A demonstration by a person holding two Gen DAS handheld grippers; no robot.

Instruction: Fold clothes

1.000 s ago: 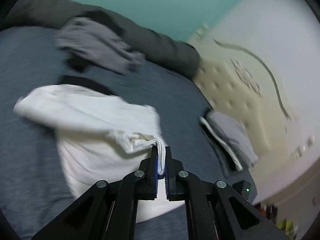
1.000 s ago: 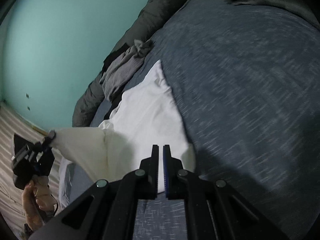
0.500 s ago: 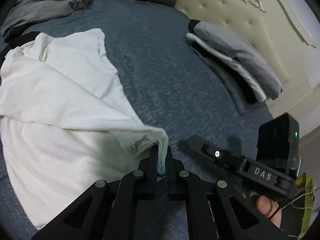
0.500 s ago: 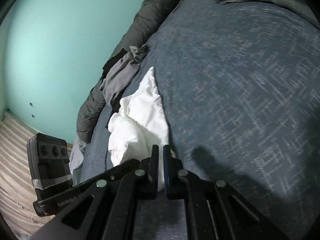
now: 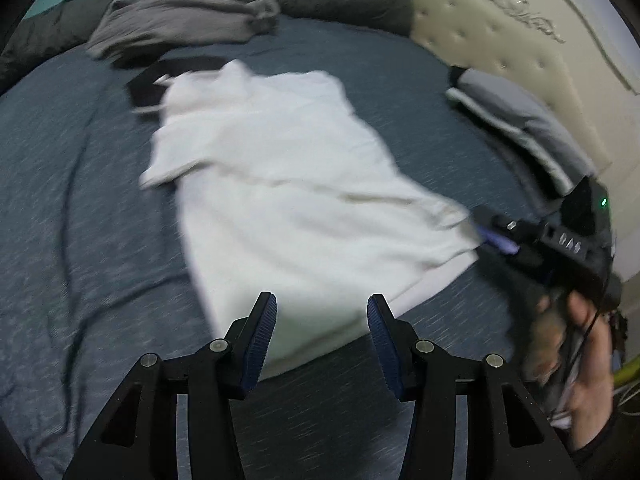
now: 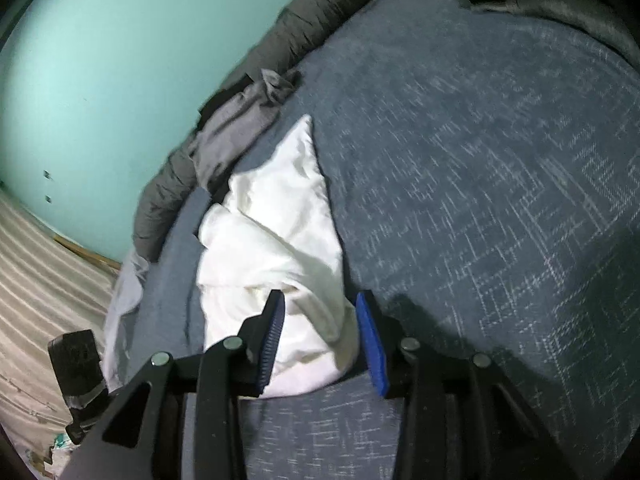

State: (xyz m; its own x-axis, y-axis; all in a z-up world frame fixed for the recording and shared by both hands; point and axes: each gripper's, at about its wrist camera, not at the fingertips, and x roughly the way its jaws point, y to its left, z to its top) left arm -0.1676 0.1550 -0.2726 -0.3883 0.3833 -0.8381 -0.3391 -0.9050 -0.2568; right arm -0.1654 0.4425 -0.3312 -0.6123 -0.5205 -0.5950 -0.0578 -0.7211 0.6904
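Note:
A white shirt (image 5: 288, 184) lies spread on the blue-grey bed (image 5: 80, 208), folded over on itself. My left gripper (image 5: 322, 312) is open and empty, just above the shirt's near edge. My right gripper (image 6: 320, 312) is open, its jaws either side of the shirt's near corner (image 6: 280, 240), not clamping it. The right gripper also shows in the left wrist view (image 5: 496, 236) at the shirt's right corner, held by a hand.
A crumpled grey garment (image 5: 180, 20) and a black one (image 5: 156, 80) lie beyond the shirt. A stack of folded clothes (image 5: 520, 128) sits by the cream headboard (image 5: 500, 40). A dark grey duvet (image 6: 288, 40) runs along the teal wall (image 6: 120, 60).
Both grippers have opened and let go of the white shirt, which now lies flat on the bed. The left gripper has pulled back from the shirt's edge.

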